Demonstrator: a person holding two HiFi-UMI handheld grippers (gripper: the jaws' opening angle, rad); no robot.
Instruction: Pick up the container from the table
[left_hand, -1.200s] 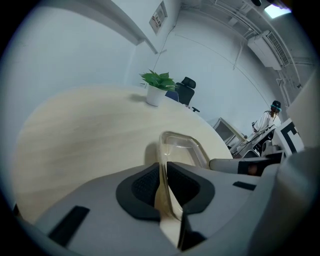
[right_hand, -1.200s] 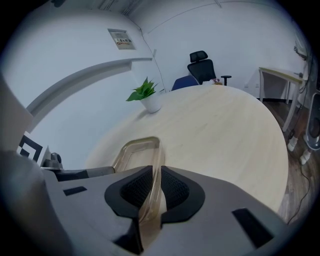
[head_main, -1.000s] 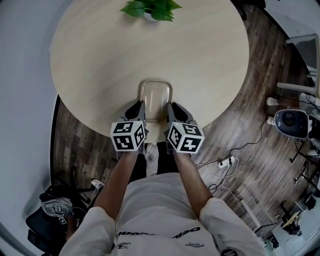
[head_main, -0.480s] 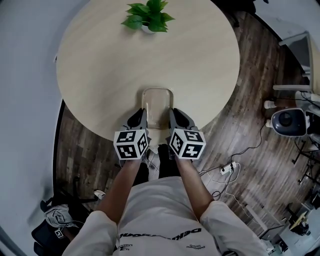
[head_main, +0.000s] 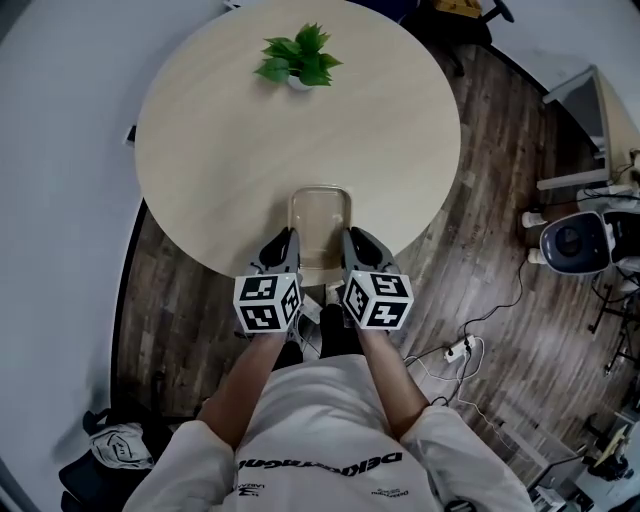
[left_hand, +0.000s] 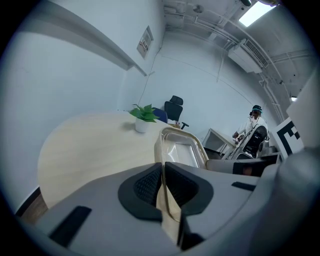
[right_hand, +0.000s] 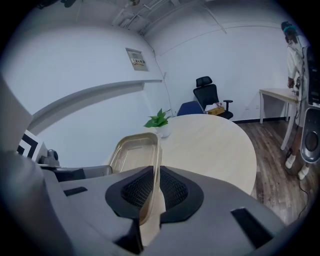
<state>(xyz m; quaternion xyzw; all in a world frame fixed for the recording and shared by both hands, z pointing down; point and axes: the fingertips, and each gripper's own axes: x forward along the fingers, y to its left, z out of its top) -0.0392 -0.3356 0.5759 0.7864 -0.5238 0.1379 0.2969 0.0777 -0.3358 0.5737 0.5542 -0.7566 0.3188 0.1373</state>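
Observation:
A clear, beige-tinted plastic container (head_main: 320, 225) hangs above the near edge of the round table (head_main: 230, 150), held from both sides. My left gripper (head_main: 292, 238) is shut on its left rim, and my right gripper (head_main: 347, 238) is shut on its right rim. In the left gripper view the container (left_hand: 182, 150) stretches away from the left gripper (left_hand: 163, 187), its thin wall pinched between the dark pads. The right gripper view shows the container (right_hand: 132, 152) to the left of the right gripper (right_hand: 154, 192), its wall clamped the same way.
A small potted plant (head_main: 298, 60) stands at the table's far side. Dark wood floor surrounds the table, with cables and a power strip (head_main: 455, 350) at the right and a white device (head_main: 575, 240) further right. A person (left_hand: 254, 127) stands in the background near desks and an office chair (right_hand: 207, 95).
Both grippers have risen together with the container between them, and it now hangs above the table. The table looks smaller and farther below.

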